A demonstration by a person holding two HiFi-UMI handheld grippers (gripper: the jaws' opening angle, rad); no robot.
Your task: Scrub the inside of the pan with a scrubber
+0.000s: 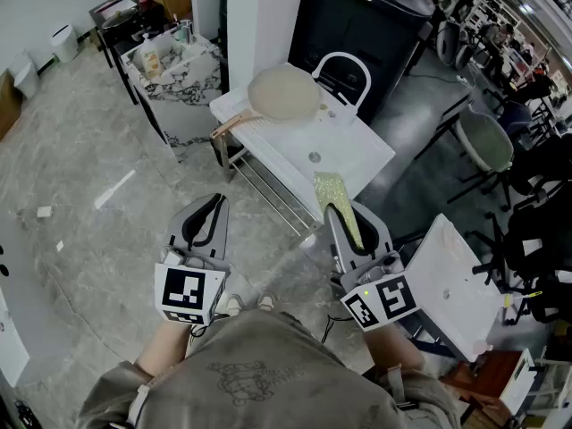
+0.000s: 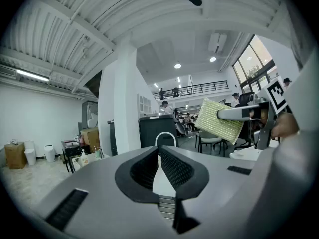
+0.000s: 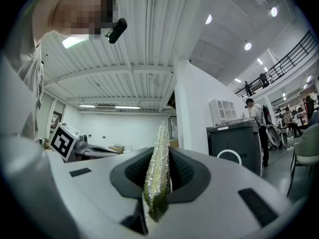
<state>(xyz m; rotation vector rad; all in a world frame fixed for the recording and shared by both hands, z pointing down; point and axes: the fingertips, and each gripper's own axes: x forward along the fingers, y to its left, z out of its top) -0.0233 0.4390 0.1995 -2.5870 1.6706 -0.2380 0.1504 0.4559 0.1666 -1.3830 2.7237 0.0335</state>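
A beige pan (image 1: 282, 92) lies on the white table (image 1: 362, 155), its handle pointing left toward the table's edge. My right gripper (image 1: 341, 214) is shut on a yellow-green scrubber (image 1: 331, 189), which sticks out forward over the table's near edge, well short of the pan. In the right gripper view the scrubber (image 3: 159, 166) stands edge-on, pinched between the pads. My left gripper (image 1: 214, 201) is shut with nothing in it and hovers over the floor, left of the table. In the left gripper view its jaws (image 2: 158, 152) meet, and the scrubber (image 2: 218, 121) shows at the right.
A white hoop-shaped frame (image 1: 344, 71) stands at the table's far side before a black cabinet (image 1: 366, 16). A marble-patterned stand with bottles (image 1: 174, 70) is at the left. Chairs (image 1: 483, 141) and a white board (image 1: 456, 284) crowd the right.
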